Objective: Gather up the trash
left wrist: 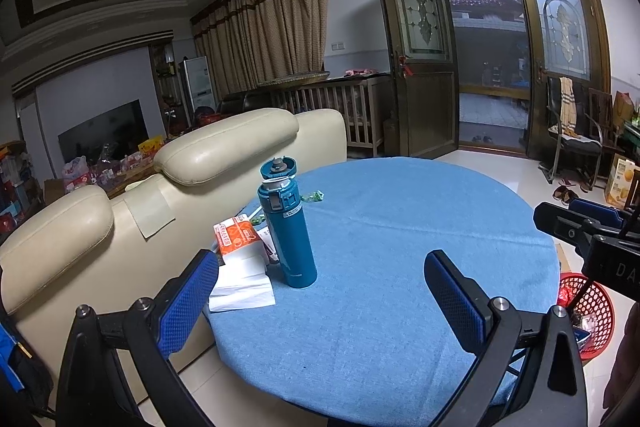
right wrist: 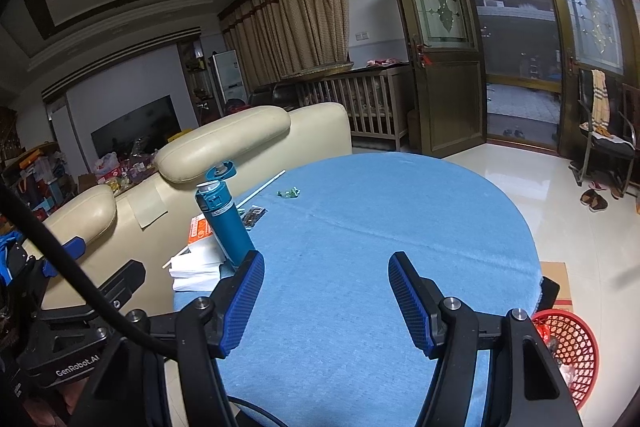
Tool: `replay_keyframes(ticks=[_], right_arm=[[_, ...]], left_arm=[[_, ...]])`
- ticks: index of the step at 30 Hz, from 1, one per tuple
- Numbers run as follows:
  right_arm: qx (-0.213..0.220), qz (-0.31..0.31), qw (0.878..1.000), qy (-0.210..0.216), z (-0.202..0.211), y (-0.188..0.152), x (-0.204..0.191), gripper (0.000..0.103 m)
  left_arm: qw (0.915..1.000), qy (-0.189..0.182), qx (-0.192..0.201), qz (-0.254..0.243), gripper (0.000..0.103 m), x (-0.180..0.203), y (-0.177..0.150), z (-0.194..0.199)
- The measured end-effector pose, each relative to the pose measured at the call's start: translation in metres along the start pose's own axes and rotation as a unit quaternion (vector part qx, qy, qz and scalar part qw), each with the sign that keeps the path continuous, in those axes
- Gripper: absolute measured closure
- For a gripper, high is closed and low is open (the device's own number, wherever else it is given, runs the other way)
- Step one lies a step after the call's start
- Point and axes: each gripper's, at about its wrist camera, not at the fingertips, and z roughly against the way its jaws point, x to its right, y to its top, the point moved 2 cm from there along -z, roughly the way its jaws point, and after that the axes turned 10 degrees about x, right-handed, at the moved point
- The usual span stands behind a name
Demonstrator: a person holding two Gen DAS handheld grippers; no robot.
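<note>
Both the left gripper (left wrist: 320, 279) and right gripper (right wrist: 326, 279) hovered over the table (right wrist: 380, 227), jaws wide apart, holding nothing; green wrapper (right wrist: 289, 192) lay beyond.

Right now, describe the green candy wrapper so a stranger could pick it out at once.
Start at the round table with the blue cloth, then the teal bottle standing near its sofa-side edge. Beyond the bottle, toward the far rim, lies the green wrapper: small, crumpled and shiny, the only green thing there, apart from the white papers.
</note>
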Motion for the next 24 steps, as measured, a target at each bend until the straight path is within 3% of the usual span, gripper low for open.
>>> replay_keyframes(ticks=[24], right_arm=[[0.002,-0.007,1.0,-0.014,0.002,0.001,0.012,0.035]], left_arm=[[0.9999,-0.013,0.007,-0.007,0.001,0.015,0.001,0.001]])
